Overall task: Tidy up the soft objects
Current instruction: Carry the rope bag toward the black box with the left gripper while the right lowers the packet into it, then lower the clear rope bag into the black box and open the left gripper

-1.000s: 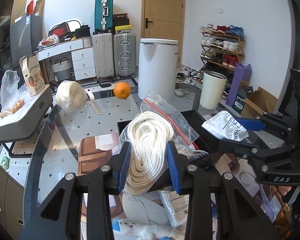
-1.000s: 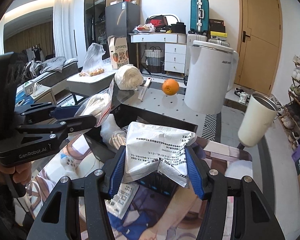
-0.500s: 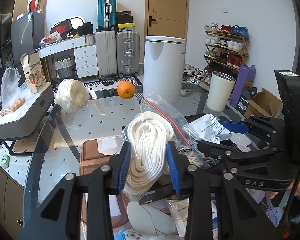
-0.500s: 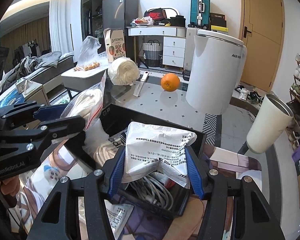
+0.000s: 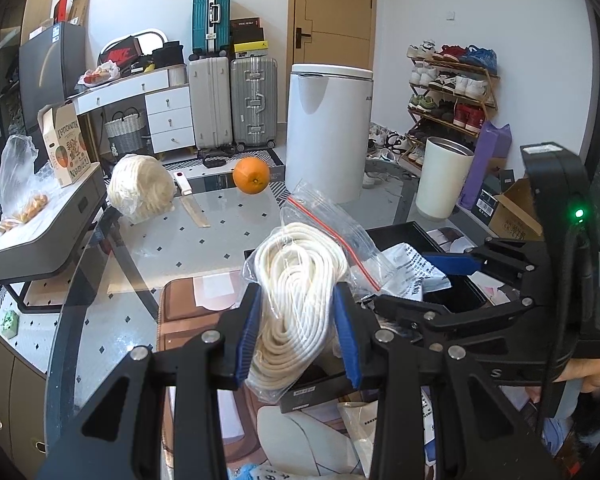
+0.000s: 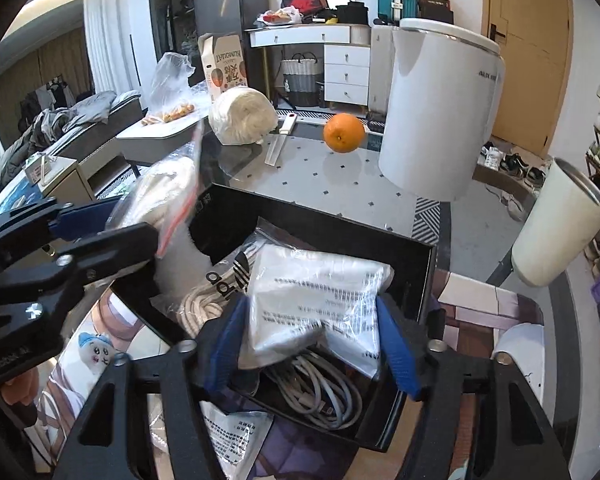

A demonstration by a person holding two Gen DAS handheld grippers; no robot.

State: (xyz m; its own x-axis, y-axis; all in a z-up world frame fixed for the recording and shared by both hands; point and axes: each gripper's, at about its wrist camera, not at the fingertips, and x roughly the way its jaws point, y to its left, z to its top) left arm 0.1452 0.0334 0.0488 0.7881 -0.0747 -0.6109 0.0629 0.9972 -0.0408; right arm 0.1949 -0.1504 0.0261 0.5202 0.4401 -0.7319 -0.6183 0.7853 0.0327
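Note:
My left gripper (image 5: 298,332) is shut on a clear zip bag of coiled white rope (image 5: 300,280), held above the near edge of a black box (image 5: 404,232). My right gripper (image 6: 314,340) is shut on a white printed plastic packet (image 6: 316,292), held over the same black box (image 6: 316,210). The box holds grey cables (image 6: 320,384), a white rope coil (image 6: 200,308) and an Adidas bag (image 6: 230,276). In the right wrist view the left gripper (image 6: 60,240) with its rope bag (image 6: 164,188) is at the box's left side.
On the glass table beyond stand an orange (image 5: 251,175), a wrapped bundle of white rope (image 5: 142,188) and a ruler-like strip (image 5: 194,210). A white bin (image 5: 328,132) and a cream cylinder (image 5: 442,178) stand behind. Loose packets (image 6: 232,436) and a small plush (image 6: 96,354) lie near the box.
Both grippers moved forward over the black box. The right gripper lowered its white packet into the box; the left gripper brought the rope bag to the box's edge.

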